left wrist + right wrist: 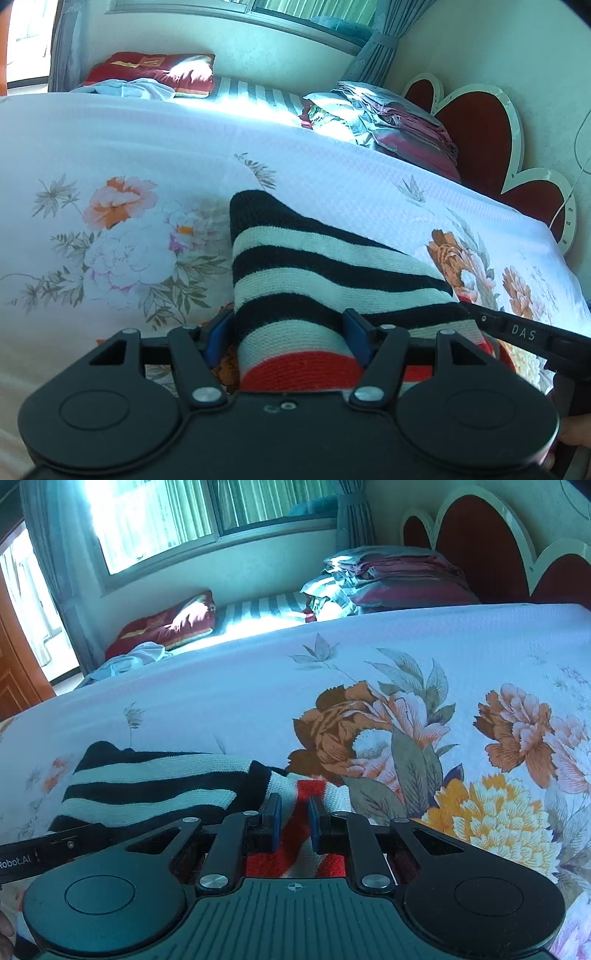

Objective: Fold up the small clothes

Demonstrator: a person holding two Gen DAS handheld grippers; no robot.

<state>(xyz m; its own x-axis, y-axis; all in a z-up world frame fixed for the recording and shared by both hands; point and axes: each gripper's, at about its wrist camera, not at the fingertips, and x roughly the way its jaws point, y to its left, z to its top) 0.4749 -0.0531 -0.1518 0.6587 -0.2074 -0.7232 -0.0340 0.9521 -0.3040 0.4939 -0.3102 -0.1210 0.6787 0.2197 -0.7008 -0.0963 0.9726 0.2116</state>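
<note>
Striped knitted garment (317,273), banded in black, white and red, is lying on the flowered bedspread (129,147) of the bed, its black end reaching ahead of the left fingers (285,332). Those fingers are standing apart with a fold of the garment bulging up between them; the blue pads are sitting at either side of the cloth, and I cannot tell whether they are pressing on it. The right fingers (294,821) are standing nearly closed, with a red and white stretch of the same garment (155,779) running through the narrow gap between them; whether they are pinching it I cannot tell. Most of the garment is lying to the left of the right fingers. Far beyond both pairs of fingers, folded bedding (391,576) is sitting stacked by the red headboard (480,542).
</note>
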